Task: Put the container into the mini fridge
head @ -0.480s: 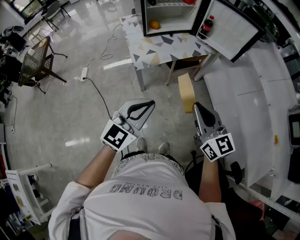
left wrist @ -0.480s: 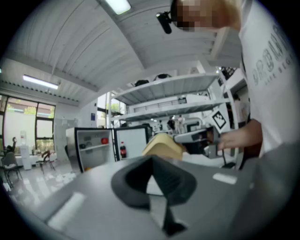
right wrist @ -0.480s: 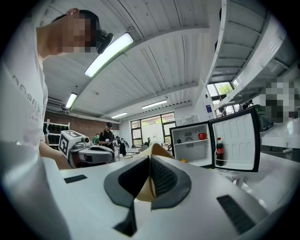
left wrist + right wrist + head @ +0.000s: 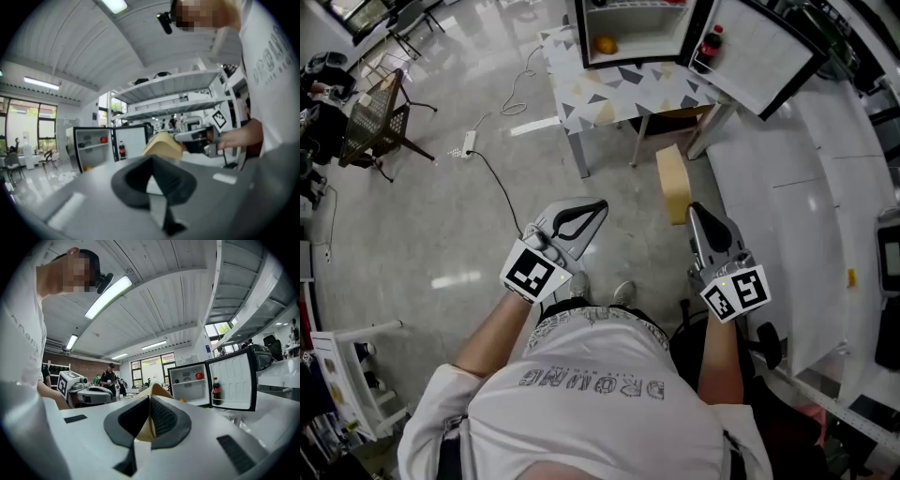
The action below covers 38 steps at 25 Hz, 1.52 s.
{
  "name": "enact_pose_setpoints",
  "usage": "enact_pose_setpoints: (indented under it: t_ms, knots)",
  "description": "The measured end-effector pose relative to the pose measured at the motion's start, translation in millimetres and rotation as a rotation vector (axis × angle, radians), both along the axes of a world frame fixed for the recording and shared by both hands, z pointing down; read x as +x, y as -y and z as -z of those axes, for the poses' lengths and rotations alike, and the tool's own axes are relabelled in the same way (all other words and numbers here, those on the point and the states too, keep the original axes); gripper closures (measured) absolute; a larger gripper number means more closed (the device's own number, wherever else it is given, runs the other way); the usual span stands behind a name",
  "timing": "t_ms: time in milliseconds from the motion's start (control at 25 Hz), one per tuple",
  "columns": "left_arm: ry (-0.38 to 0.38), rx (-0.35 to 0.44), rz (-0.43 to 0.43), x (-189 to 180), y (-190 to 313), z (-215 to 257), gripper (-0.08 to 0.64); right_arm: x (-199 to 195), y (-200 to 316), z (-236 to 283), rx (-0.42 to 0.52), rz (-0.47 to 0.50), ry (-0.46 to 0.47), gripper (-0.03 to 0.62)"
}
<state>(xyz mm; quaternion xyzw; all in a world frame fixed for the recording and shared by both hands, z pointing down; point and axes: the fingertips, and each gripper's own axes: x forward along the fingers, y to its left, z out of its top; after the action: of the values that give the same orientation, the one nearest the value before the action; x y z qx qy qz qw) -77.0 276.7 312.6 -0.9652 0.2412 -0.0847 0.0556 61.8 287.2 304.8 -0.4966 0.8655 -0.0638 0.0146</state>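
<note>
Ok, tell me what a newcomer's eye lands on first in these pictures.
The open mini fridge draws the eye first, on a patterned table at the top of the head view, its door swung wide with a dark bottle in it. Nearer the person, the right gripper is shut on a tan container, and the left gripper is shut on nothing.

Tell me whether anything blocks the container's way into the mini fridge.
Nothing visible does. The right tool holds the container, the mini fridge ahead has its door swung open, and only floor lies between them. An orange fruit sits at the left of the fridge's bottom, leaving room beside it.
</note>
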Motion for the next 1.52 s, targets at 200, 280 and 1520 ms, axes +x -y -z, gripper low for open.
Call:
enact_pose_setpoints:
  t_ms: [200,280,1520]
  knots:
    - [-0.005,0.019,0.032,11.9,-6.8,3.1,0.553,14.1,-6.9,-2.0,0.003,0.023,0.004,0.580]
    - [-0.014,0.027,0.044,16.3,-8.8,4.5,0.553,20.0,-9.3,-3.1,0.006,0.031,0.003,0.580]
    - [0.009,0.034,0.071,72.8,32.1,-9.7,0.552,79.4,29.6,-18.8,0.003,0.052,0.017,0.580]
